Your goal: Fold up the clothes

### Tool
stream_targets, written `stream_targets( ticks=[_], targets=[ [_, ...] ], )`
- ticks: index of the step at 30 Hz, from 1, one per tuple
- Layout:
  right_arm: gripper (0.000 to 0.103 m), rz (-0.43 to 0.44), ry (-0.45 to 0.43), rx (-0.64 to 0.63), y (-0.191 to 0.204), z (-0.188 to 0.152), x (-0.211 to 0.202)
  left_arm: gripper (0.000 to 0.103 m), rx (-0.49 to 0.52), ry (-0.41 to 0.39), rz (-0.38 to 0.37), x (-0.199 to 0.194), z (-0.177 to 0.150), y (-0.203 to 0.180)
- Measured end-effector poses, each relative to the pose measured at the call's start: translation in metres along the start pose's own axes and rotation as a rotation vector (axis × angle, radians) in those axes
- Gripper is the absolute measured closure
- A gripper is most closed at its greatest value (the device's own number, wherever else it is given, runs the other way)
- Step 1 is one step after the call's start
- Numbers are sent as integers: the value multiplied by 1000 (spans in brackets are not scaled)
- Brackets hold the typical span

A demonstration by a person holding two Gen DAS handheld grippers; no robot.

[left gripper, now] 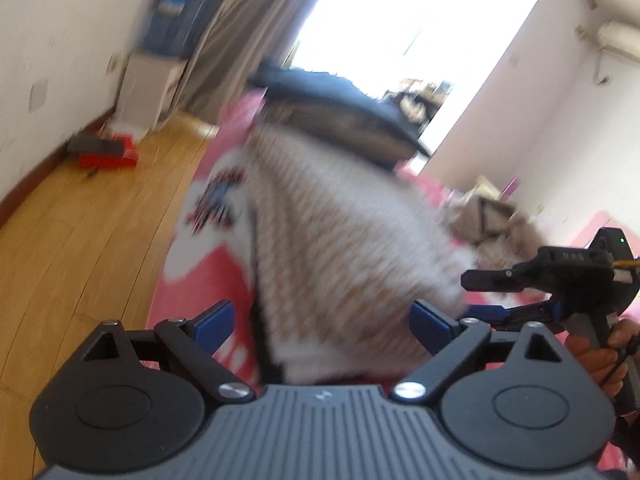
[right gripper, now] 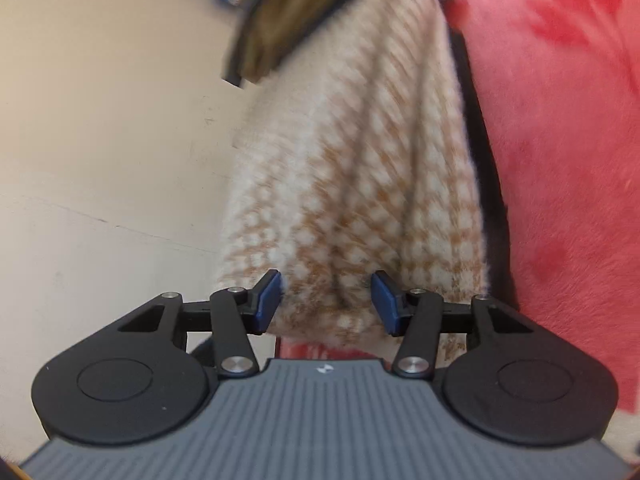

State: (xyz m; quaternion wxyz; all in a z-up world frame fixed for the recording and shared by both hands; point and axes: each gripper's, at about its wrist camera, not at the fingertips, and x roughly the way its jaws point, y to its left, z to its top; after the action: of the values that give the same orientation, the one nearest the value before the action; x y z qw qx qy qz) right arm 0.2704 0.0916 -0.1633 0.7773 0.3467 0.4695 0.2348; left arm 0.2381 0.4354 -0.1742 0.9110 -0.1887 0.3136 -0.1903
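A fuzzy tan-and-white checked garment (left gripper: 340,232) with a dark collar (left gripper: 340,100) lies on a pink and red blanket (left gripper: 208,280); the view is blurred. My left gripper (left gripper: 324,322) is open, its blue pads (left gripper: 216,320) wide apart with the garment's near edge between them. At the right, a hand (left gripper: 592,356) holds my right gripper (left gripper: 468,296), its fingers apart at the garment's side edge. In the right wrist view the right gripper (right gripper: 326,300) straddles the bunched hem of the garment (right gripper: 360,180). I see no pad (right gripper: 268,300) pressing the cloth.
A wooden floor (left gripper: 80,240) runs along the left of the bed, with a red box (left gripper: 108,156) and a white cabinet (left gripper: 148,88) by the wall. Grey curtains (left gripper: 248,32) hang beside a bright window. A second heap of clothes (left gripper: 484,216) lies farther right.
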Motion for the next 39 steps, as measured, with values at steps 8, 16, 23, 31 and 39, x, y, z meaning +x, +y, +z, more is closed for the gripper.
stream_targets(
  ticks=[8, 16, 23, 31, 39],
  targets=[
    [57, -156, -201, -523, 75, 12, -5, 9, 141, -20, -98, 40, 15, -54],
    [62, -284, -67, -627, 39, 19, 42, 7, 435, 53, 69, 54, -16, -88],
    [66, -219, -218, -673, 68, 51, 11, 7, 348, -32, 24, 43, 22, -80],
    [83, -315, -229, -686, 34, 79, 62, 9, 236, 30, 82, 112, 50, -66],
    [86, -327, -252, -739, 40, 95, 58, 10, 200, 52, 115, 118, 60, -60]
  ],
)
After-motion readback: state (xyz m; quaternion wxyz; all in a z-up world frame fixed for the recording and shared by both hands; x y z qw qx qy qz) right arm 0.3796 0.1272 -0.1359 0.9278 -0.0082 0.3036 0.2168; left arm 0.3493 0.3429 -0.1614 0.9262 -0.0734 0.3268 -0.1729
